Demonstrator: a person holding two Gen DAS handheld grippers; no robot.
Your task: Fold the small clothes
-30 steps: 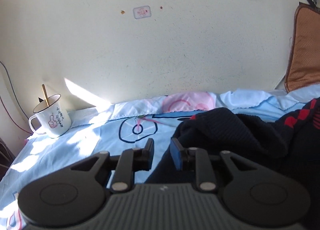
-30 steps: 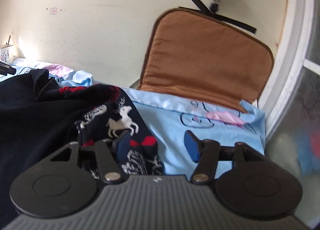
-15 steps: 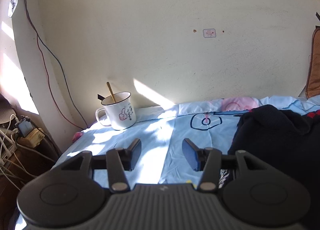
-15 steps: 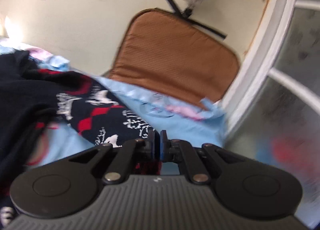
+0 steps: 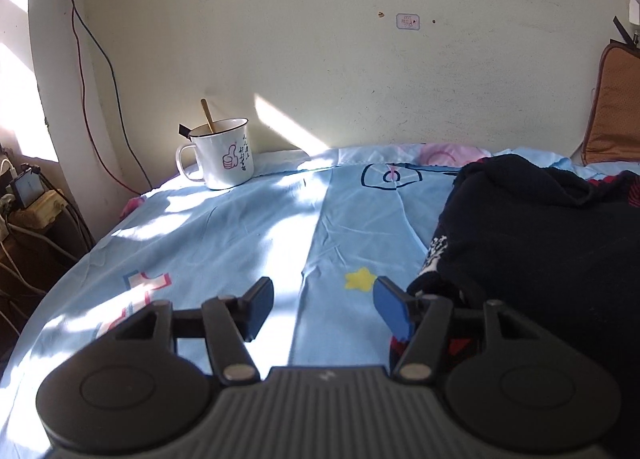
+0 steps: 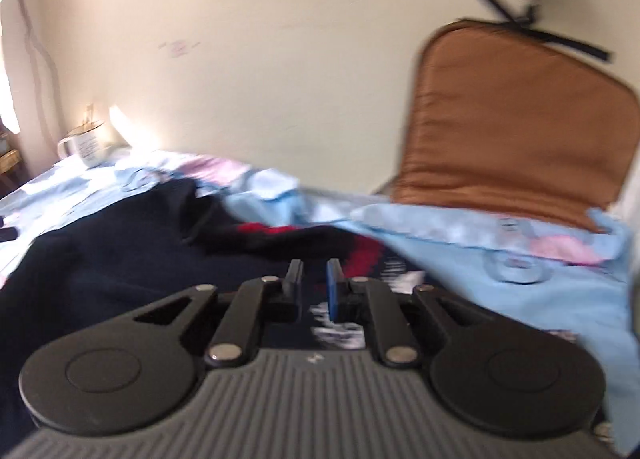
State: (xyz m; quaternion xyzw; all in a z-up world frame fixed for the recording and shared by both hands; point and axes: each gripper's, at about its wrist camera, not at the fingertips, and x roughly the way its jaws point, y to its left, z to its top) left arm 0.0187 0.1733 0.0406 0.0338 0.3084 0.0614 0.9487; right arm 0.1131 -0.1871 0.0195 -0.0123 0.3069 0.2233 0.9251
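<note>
1. The left gripper (image 5: 323,309) points forward and somewhat down. Its jaws stand well apart and have just been opening; nothing lies between them.
2. Its left finger is dark, and the right finger's (image 5: 394,309) blue pad faces inward.
3. The right gripper (image 6: 313,291) also tilts forward and down; its view is blurred.
4. Its jaws are nearly together, with only a narrow gap, having just been opening a little from fully closed. Whether any cloth is pinched between them cannot be told.
5. No hand or sleeve shows in either view.
</note>
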